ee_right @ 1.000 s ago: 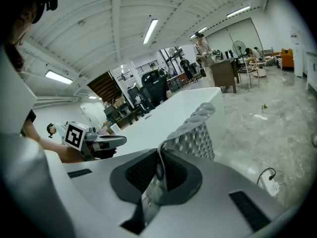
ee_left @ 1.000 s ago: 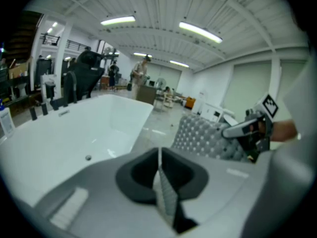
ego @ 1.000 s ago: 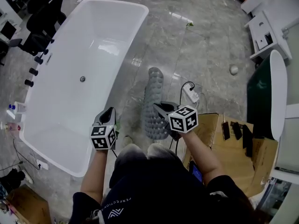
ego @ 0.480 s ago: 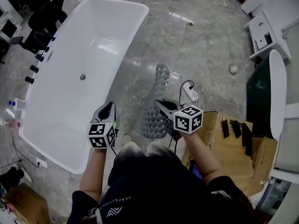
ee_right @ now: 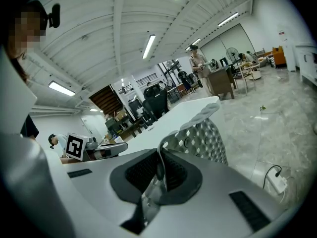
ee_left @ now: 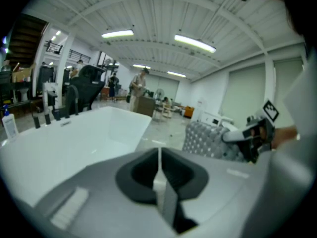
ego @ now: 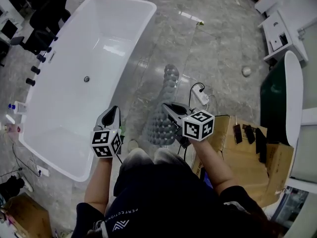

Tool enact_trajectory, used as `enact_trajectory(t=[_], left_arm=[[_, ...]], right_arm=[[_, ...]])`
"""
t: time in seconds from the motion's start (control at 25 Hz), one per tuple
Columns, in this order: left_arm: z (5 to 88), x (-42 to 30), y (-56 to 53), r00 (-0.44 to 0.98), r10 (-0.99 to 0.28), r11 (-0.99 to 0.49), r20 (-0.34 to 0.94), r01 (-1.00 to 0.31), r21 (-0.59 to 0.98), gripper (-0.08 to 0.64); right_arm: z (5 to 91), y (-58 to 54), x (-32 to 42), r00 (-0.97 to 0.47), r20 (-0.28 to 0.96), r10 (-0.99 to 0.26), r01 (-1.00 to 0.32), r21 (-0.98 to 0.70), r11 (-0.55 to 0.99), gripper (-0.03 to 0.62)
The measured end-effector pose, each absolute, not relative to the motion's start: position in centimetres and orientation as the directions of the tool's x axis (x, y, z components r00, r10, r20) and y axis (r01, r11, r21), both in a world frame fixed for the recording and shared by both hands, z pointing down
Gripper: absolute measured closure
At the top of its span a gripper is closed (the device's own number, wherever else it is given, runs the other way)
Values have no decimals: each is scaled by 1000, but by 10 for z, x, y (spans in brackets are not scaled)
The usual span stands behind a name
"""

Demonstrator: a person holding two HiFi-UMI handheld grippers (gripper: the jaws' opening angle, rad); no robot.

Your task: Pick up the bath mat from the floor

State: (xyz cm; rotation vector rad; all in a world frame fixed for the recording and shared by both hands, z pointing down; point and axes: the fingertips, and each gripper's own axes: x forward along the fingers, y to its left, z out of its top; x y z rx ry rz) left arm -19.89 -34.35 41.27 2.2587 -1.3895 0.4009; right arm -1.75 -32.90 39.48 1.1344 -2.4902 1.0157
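The right claw [ego: 167, 107] is pinching the mat [ego: 167, 88], hanging lengthwise alongside the tub [ego: 74, 108], while the left claw [ego: 114, 110], pressed together, is hovering between them.

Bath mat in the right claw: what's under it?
Grey marble floor shows all around the bath mat; the patch directly beneath is covered, so whether its lower end touches the floor can't be told.

The grey shiny stone floor [ego: 218, 48] holds a big white bathtub [ego: 99, 43] at 10 o'clock, a small white ball [ego: 246, 71] at 2, a white plug strip [ego: 201, 97] at 3 and flat brown cardboard [ego: 247, 157] at 4.
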Motion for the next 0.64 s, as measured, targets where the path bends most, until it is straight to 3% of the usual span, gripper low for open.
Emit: enact_trajectory(t=[0.64], left_arm=[[413,-192,-334,467,-755,-393,461,-884,251,541]], right_arm=[[391,-321,-13,-662,454,-596,-743,-503,442,581]])
